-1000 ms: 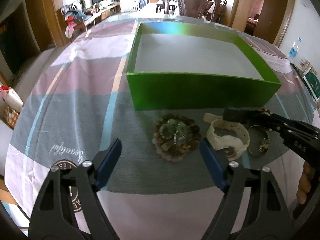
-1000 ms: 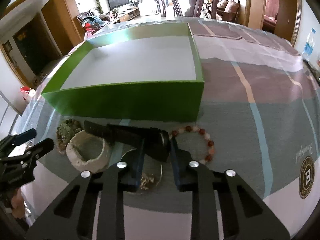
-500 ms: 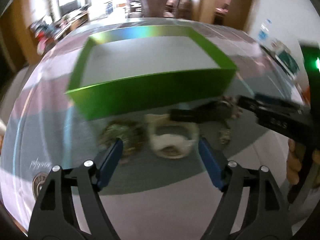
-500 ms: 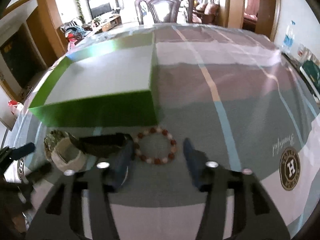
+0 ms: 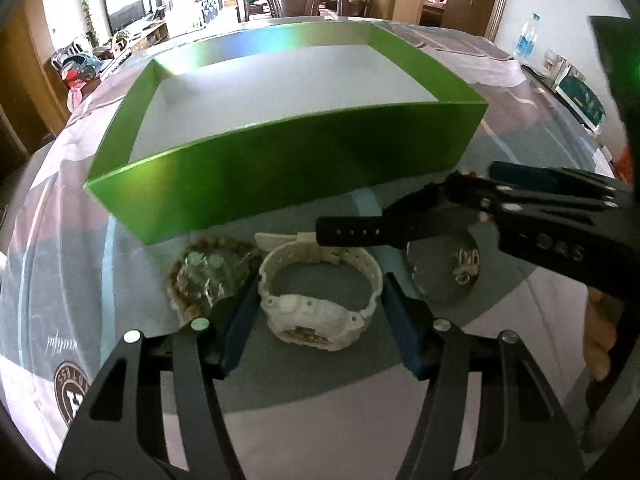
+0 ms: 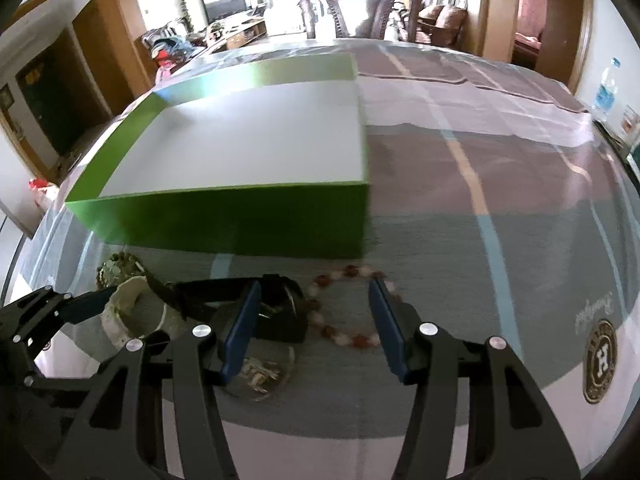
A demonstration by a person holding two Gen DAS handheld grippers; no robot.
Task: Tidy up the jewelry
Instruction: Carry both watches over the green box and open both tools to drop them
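the left hand-held gripper (image 5: 320, 320) is spread wide and low over the table (image 5: 280, 392), its two blue-padded fingers (image 5: 240, 328) standing either side of a cream-white watch (image 5: 320, 300) that lies on the cloth; the pads are close to the watch but whether they touch it cannot be told. just left of that watch, partly behind the left finger, sits a coil of brown beaded bracelet (image 5: 208, 268) with pale round stones in its middle. a black watch (image 5: 384, 228) stretches across behind the white one, its strap with a row of holes pointing left. to the right lies a small clear round dish (image 5: 444, 276) holding a little metallic trinket (image 5: 464, 264). a shallow green box (image 5: 280, 184) with a white floor stands just beyond all of these, its near wall close to the jewelry. the right hand-held gripper (image 6: 312, 320) is likewise spread open, gripping nothing; its left finger lies over the black watch (image 6: 276, 300) and its right finger sits at the far edge of a red and white bead bracelet (image 6: 344, 320), so the loop of beads lies mostly between the two fingers on the grey band of the tablecloth. from this side the white watch (image 6: 124, 312) and the brown beads (image 6: 116, 268) appear at the left, near the tip of the other gripper, and the green box (image 6: 224, 220) rises just behind. a carved dark chair (image 6: 360, 4) stands at the far end of the table.
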